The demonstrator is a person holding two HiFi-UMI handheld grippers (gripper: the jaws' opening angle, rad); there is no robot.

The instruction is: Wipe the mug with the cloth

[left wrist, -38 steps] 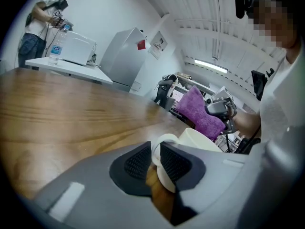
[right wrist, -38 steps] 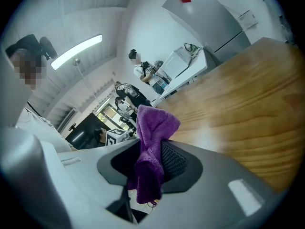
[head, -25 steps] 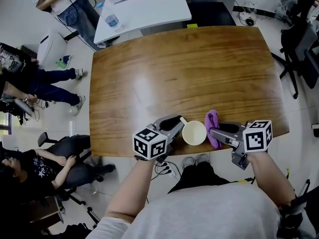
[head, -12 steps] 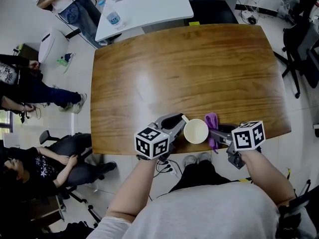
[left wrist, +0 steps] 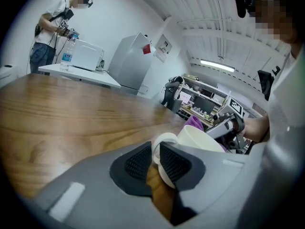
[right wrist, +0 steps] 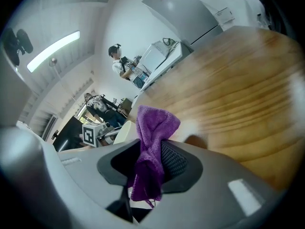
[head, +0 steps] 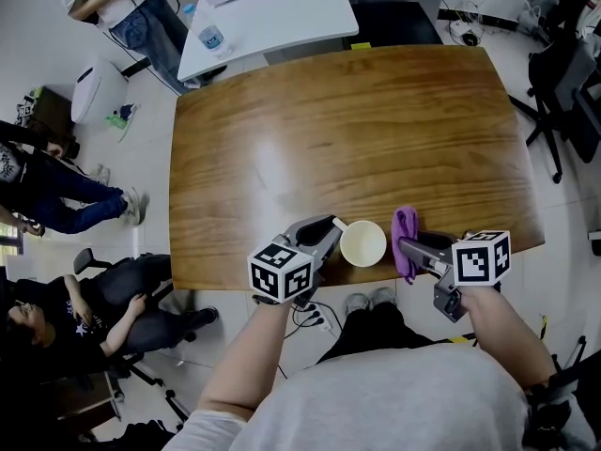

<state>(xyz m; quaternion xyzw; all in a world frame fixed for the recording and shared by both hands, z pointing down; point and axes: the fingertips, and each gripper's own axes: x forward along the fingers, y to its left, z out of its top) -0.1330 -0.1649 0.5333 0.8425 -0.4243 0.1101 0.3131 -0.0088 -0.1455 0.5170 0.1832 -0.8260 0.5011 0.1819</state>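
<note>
1. Wooden table (head: 329,130) fills the middle of the head view. All the action is at its 6 o'clock edge, right in front of the person.
2. White mug (head: 363,244) sits over that near edge with its mouth facing up. Can't tell if its base rests on the wood.
3. Left gripper (head: 333,225) comes in from 9 o'clock of the mug. In the left gripper view its jaws are clamped on the mug's handle (left wrist: 159,142), with the ribbed pads pressing on both sides of the loop.
4. The handle points to roughly 10 o'clock of the mug body.
5. Right gripper (head: 406,248) is at 3 o'clock of the mug. In the right gripper view its jaws are pinched tight on the purple cloth (right wrist: 150,142).
6. One bunch of the cloth sticks out past the jaw tips and a tail hangs down behind them.
7. The cloth (head: 406,228) is just beside the mug's 3 o'clock wall. Can't tell if they touch.
8. White side table (head: 282,12) is at 12 o'clock, with a water bottle (head: 212,38) on it.
9. Seated people are at 9 o'clock, on the floor side.
</note>
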